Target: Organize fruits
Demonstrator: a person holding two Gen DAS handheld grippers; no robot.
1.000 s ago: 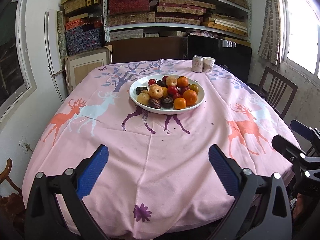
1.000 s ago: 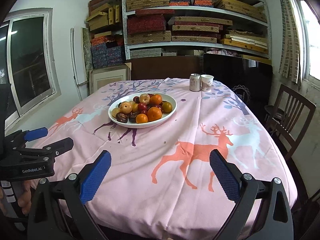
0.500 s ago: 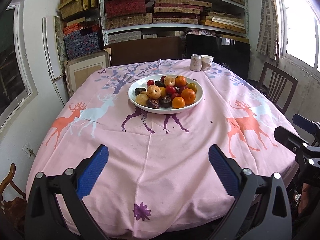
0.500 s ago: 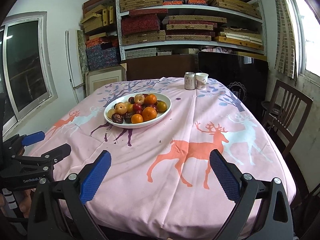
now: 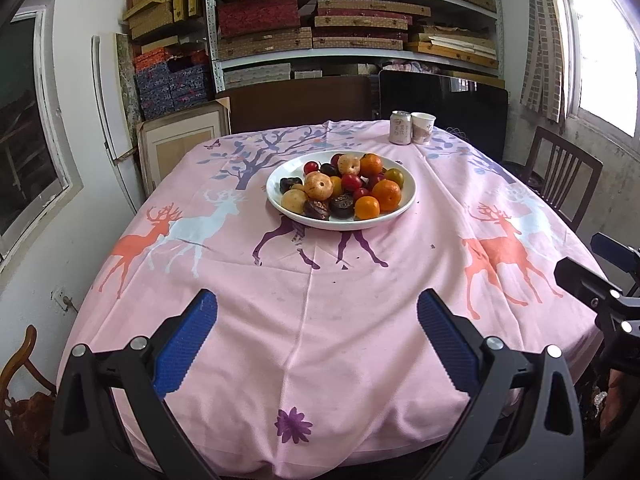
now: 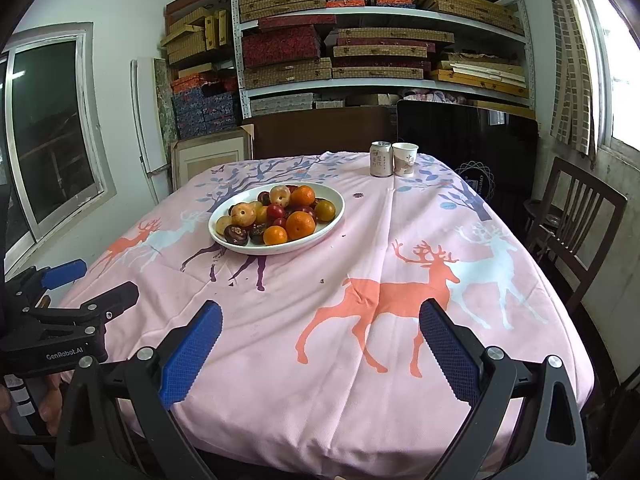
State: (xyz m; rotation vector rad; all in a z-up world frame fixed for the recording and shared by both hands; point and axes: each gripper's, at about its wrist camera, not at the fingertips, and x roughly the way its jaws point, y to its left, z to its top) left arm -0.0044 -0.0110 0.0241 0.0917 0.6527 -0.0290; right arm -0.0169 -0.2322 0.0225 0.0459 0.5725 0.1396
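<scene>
A white plate (image 5: pixel 394 216) (image 6: pixel 335 216) sits mid-table, piled with mixed fruit: oranges (image 5: pixel 386 194) (image 6: pixel 300 225), yellow-tan apples (image 5: pixel 318 185) (image 6: pixel 243 214), red plums (image 5: pixel 351 181) and dark wrinkled fruits (image 5: pixel 316 209). My left gripper (image 5: pixel 316 312) is open and empty over the near table edge, well short of the plate. My right gripper (image 6: pixel 320 322) is open and empty over the front right of the table, the plate ahead to its left. Each gripper shows at the edge of the other's view.
A pink deer-print tablecloth (image 5: pixel 320 300) covers the table. A drink can (image 5: pixel 400 127) and a paper cup (image 5: pixel 422 128) stand at the far edge. A wooden chair (image 6: pixel 576 216) stands to the right. Shelves of boxes (image 5: pixel 352 20) fill the back wall.
Both grippers have shifted slightly over the last second, so the plate sits a little differently in each view. Both stay open and empty.
</scene>
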